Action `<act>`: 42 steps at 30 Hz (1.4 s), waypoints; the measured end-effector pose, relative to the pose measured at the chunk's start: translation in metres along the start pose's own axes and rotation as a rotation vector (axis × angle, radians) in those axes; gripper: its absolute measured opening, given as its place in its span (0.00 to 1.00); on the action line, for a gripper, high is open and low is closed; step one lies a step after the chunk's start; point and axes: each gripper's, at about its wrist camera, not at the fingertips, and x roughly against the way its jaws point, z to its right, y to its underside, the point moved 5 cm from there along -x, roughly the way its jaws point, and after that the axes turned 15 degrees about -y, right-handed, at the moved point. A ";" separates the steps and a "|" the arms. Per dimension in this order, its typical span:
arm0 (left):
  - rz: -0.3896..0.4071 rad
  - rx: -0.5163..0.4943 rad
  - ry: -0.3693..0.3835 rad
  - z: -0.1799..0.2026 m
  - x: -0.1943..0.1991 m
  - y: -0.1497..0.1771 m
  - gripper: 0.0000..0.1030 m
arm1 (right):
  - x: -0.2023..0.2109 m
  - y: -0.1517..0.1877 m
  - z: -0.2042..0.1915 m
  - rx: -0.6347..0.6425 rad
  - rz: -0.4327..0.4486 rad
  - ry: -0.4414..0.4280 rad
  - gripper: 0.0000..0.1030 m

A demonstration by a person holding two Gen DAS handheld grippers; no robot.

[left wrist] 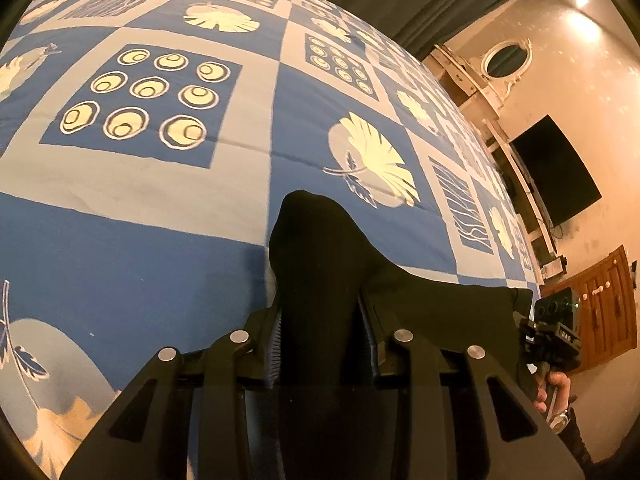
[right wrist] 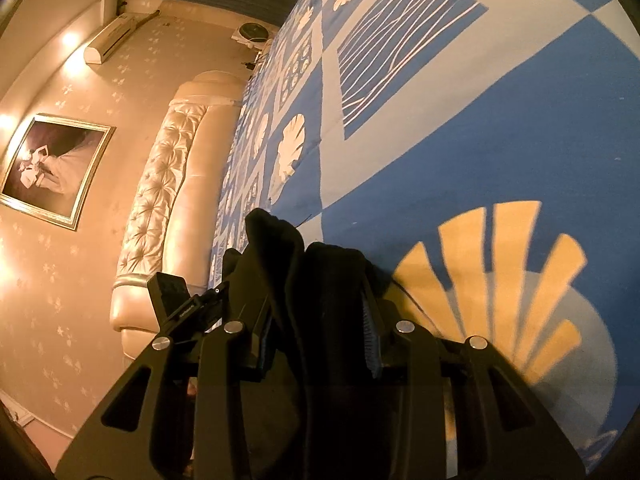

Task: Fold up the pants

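Observation:
Black pants [left wrist: 320, 248] bulge up between the fingers of my left gripper [left wrist: 325, 344], which is shut on the cloth. From that bunch the fabric stretches right toward the other gripper [left wrist: 554, 336], held by a hand at the frame's right edge. In the right wrist view, a thick fold of the same black pants [right wrist: 296, 264] sits pinched in my right gripper [right wrist: 320, 344], shut on it. The left gripper's body [right wrist: 176, 300] shows just to the left. Both hold the pants above a blue and white patterned bed cover [left wrist: 160, 220].
The bed cover [right wrist: 500, 140] fills most of both views. A padded cream headboard [right wrist: 160, 200] runs along the bed's side, with a framed picture [right wrist: 56, 168] on the wall. A dark TV [left wrist: 556, 172] and a wooden cabinet [left wrist: 604, 304] stand past the bed's edge.

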 end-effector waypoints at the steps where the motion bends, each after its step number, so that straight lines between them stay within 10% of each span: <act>1: 0.000 0.002 0.000 -0.002 0.000 -0.001 0.31 | -0.003 0.000 0.000 -0.001 -0.002 -0.002 0.33; 42: -0.012 0.108 0.012 -0.078 -0.010 -0.062 0.31 | -0.093 -0.014 -0.014 -0.030 -0.014 -0.071 0.33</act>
